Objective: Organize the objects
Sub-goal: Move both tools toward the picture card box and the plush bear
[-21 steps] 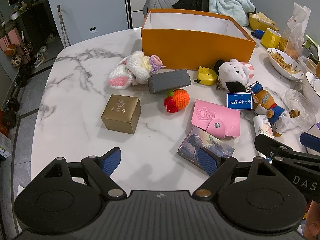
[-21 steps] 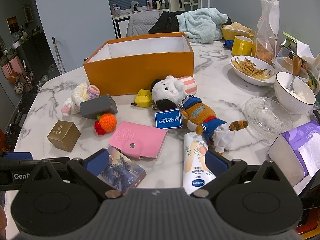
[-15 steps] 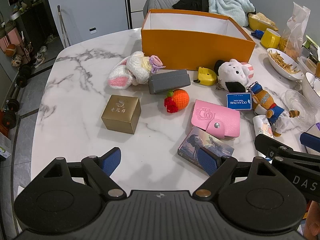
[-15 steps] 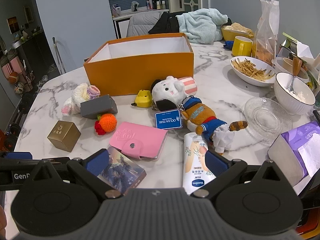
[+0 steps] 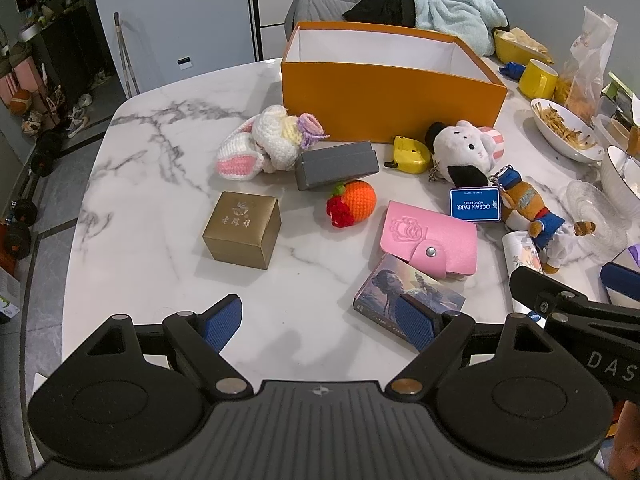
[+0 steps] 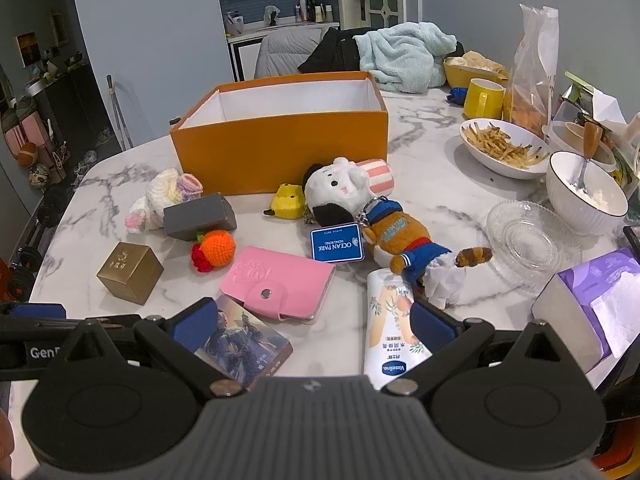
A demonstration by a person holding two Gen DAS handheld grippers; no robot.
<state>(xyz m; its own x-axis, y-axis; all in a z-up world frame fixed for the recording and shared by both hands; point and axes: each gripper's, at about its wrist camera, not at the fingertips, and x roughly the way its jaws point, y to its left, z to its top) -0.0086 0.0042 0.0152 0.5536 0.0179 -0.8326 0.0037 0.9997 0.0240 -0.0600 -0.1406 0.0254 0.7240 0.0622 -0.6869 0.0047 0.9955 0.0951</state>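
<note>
An open orange box [image 5: 384,96] [image 6: 280,148] stands at the back of the marble table [image 5: 160,184]. In front of it lie a crocheted bunny [image 5: 264,144], a grey case [image 5: 336,164], a gold box [image 5: 242,230], a crocheted orange [image 5: 354,200], a pink card wallet [image 5: 432,238], a picture card box [image 5: 396,288], a yellow toy [image 5: 408,154], a white plush [image 6: 344,188], a brown plush with a blue tag [image 6: 404,236] and a lotion tube [image 6: 394,320]. My left gripper [image 5: 320,320] is open over bare table near the front edge. Also open, my right gripper [image 6: 312,320] hovers near the tube and card box.
On the right stand a bowl of fries [image 6: 502,148], a white bowl with a spoon [image 6: 586,192], a glass dish [image 6: 528,240], a yellow mug [image 6: 484,98], a snack bag [image 6: 532,64] and a purple tissue pack [image 6: 592,300]. A blue towel [image 6: 404,56] lies behind the box.
</note>
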